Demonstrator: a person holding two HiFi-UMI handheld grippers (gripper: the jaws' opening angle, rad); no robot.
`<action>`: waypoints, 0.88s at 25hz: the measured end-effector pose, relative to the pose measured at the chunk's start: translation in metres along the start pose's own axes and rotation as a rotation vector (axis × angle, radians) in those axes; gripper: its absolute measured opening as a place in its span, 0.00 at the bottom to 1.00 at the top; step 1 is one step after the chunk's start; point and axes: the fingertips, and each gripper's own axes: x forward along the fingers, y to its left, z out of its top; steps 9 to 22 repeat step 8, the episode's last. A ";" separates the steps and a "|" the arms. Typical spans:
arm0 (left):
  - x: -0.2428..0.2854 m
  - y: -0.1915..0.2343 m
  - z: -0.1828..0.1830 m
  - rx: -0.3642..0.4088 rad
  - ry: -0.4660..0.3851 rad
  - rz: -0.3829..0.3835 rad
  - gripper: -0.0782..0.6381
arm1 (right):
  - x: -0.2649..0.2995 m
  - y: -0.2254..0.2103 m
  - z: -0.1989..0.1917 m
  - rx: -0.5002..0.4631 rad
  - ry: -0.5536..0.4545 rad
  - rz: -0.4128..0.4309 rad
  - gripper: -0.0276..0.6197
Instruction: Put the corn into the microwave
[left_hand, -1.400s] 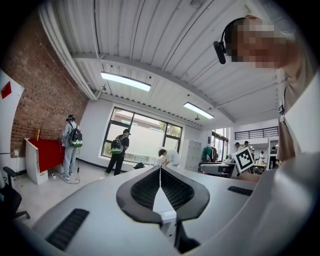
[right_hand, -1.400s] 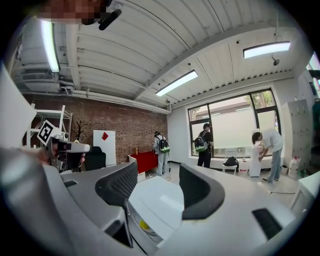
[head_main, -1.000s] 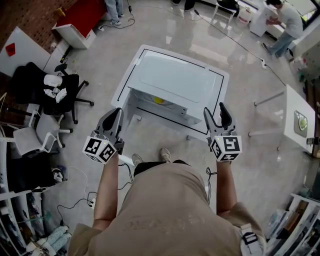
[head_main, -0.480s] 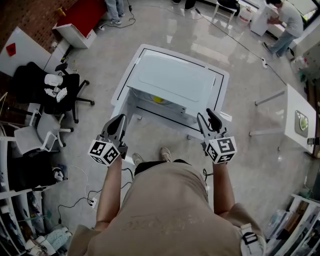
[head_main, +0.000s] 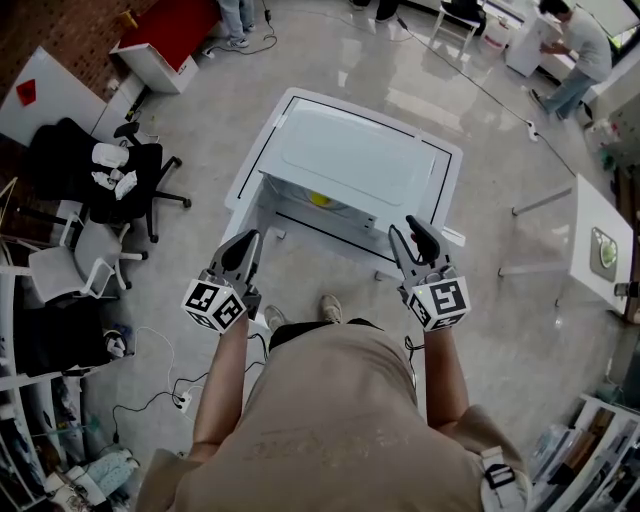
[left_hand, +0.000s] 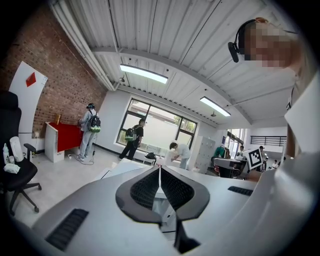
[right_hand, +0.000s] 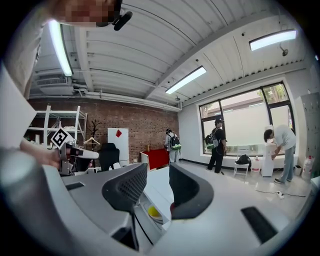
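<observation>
A yellow corn (head_main: 319, 199) lies just inside the open front of the white microwave (head_main: 345, 160), which stands on a white table (head_main: 250, 165). The right gripper view shows the corn (right_hand: 152, 212) low down, past the jaws. My right gripper (head_main: 412, 240) hovers in front of the microwave's right end. Its jaws are closing, a gap shows between them, and nothing is in it (right_hand: 158, 172). My left gripper (head_main: 243, 250) hangs off the table's front left corner. Its jaws are shut with the tips meeting and hold nothing (left_hand: 160, 169).
Black office chairs (head_main: 120, 190) stand to the left, and a red cabinet (head_main: 170, 35) at the far left. A second white table (head_main: 595, 240) is at the right, with a person (head_main: 575, 50) beyond it. Several people stand by the window (left_hand: 132, 140).
My right gripper's jaws have narrowed from wide open, and it has moved left toward the microwave's front. My left gripper has sunk a little.
</observation>
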 end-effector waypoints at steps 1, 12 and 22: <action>0.000 -0.001 -0.001 -0.002 0.000 -0.001 0.12 | 0.000 0.000 0.000 -0.001 0.000 0.001 0.27; 0.010 -0.031 -0.012 -0.001 0.029 -0.070 0.12 | 0.004 -0.001 -0.001 -0.020 0.006 0.009 0.26; 0.010 -0.031 -0.012 -0.001 0.029 -0.070 0.12 | 0.004 -0.001 -0.001 -0.020 0.006 0.009 0.26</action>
